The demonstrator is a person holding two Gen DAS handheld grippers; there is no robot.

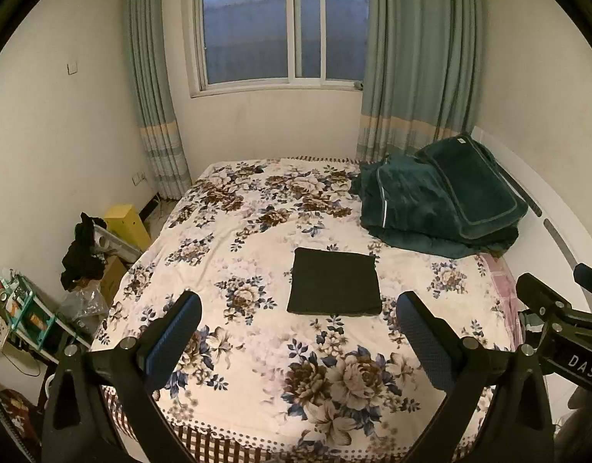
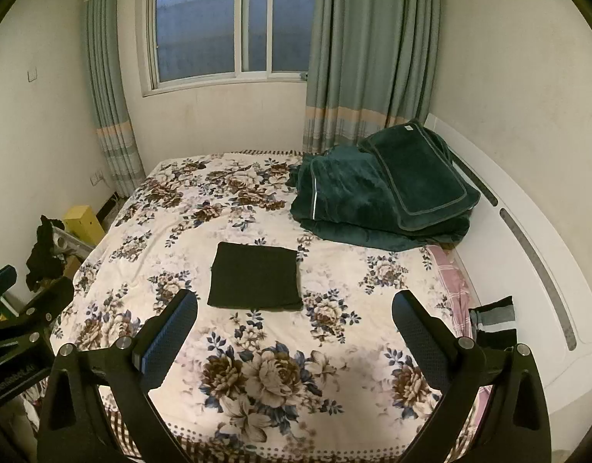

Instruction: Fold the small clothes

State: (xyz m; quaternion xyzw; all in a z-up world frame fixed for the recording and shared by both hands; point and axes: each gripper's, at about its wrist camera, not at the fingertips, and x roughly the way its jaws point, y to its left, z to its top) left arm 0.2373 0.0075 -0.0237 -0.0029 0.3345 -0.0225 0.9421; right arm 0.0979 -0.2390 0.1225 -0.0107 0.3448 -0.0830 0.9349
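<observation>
Left tongs: my left tongs (image 1: 299,322) hang above the near end of the bed, fingers spread wide, grasping nothing.
Right tongs: my right tongs (image 2: 294,318) are likewise released and empty, held level with the left; each one shows at the edge of the other's view.
Bed: the floral bedspread (image 1: 257,366) lies fairly smooth under both tongs, with bare cover between me and the cloth.
Task's thing: the small dark garment (image 1: 334,282) rests mid-bed, ahead of both tongs and well clear of them, already a neat flat rectangle with its layered edge toward me.
Step in hand: I judge this piece folded and let go; I am between garments, or at the end.
Beside me: a dark and grey piece of cloth (image 2: 492,318) hangs at the right edge of the bed by the headboard; I cannot tell whether it is clothing meant for me.
Next move: if more is to be folded, I must fetch a fresh piece and spread it on open bedspread without disturbing the finished rectangle.
Farther off: green bedding (image 1: 442,200) is heaped at the far right of the bed, apart from the garment.
Far end: the window (image 1: 280,27) and curtains close the room.
</observation>
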